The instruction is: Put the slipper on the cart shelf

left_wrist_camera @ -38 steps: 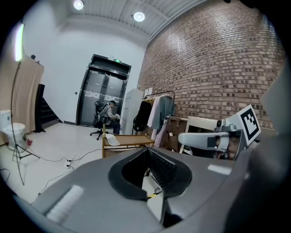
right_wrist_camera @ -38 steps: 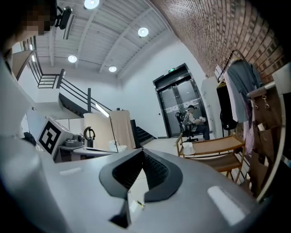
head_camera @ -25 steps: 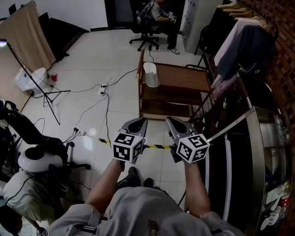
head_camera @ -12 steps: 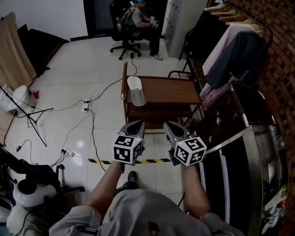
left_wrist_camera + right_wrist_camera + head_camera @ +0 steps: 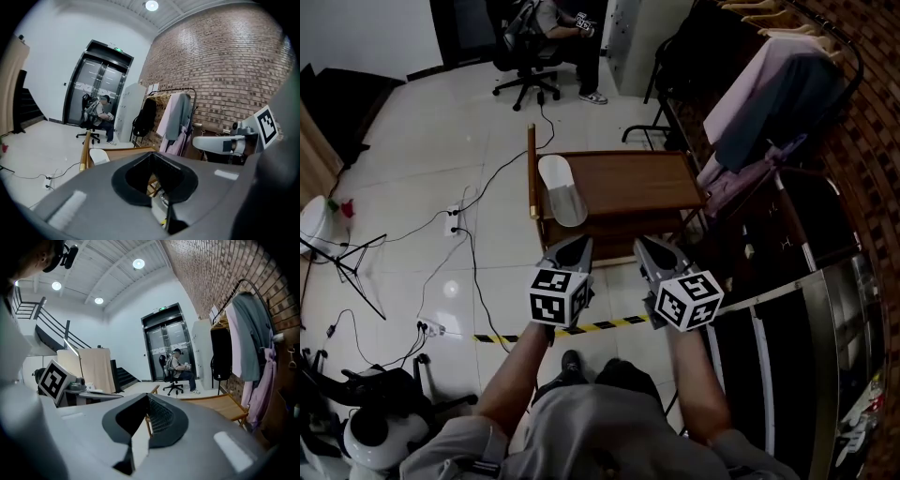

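A white slipper [image 5: 562, 188] lies on the left end of the top shelf of a brown wooden cart [image 5: 628, 183]. The left gripper view also has the slipper [image 5: 99, 155] on the cart [image 5: 126, 151], beyond the jaws. My left gripper [image 5: 573, 249] and right gripper [image 5: 651, 249] are held side by side in the air just short of the cart's near side. Both are shut and hold nothing. The left gripper [image 5: 153, 155] and the right gripper [image 5: 148, 398] each show jaws meeting at the tip. The cart top [image 5: 222, 404] lies to the right of the right jaws.
A clothes rack [image 5: 769, 84] with hanging garments stands right of the cart, with a dark counter [image 5: 825, 319] nearer. Cables [image 5: 473, 234] and a power strip lie on the tiled floor at left. Yellow-black tape [image 5: 609, 325] crosses the floor below the grippers. A person sits on an office chair [image 5: 534, 37] far back.
The view has shifted forward and right: the cart and slipper now sit lower and further left in the picture, closer to the grippers. Both grippers stay shut and side by side.
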The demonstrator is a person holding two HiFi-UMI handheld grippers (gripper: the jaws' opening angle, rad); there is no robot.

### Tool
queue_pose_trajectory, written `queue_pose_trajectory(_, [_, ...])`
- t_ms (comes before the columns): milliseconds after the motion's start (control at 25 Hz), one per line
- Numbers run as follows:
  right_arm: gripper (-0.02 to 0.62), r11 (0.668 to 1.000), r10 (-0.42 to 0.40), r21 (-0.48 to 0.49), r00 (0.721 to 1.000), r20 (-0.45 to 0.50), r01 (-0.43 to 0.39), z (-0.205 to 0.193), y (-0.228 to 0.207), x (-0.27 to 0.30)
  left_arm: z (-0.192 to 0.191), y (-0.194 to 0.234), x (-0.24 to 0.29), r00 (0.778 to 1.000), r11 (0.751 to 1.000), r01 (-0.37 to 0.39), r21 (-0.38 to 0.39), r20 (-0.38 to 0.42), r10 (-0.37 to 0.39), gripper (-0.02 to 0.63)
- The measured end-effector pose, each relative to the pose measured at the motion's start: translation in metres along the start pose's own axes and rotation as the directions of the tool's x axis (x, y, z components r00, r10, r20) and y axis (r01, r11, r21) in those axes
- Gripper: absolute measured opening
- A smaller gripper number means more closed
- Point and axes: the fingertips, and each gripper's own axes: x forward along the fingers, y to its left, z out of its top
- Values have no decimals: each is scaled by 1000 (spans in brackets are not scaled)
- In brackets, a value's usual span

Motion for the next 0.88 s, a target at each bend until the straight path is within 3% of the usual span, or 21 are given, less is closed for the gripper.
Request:
queue_pose_trajectory(200, [0,999,33,17,999,-5,-32,4,-21,30,8,14,31,1000,1000,-25,-3,-11,25,8])
queue_pose_trajectory(440, [0,995,103,-16,995,-9,-103,13,-47,61,11,28,66,993,993,-115,-12,-23,115,8])
queue_pose_trajectory(680, [0,988,156,11,988,5,-156,20,-73,93,6,57,100,968,968,-248,-26,-28,247,8])
queue_pose_trajectory(880, [0,984,177,-10,984,-28,-177,19,-88,116,-10,81,131,951,951,-306,-45,-64,303,42])
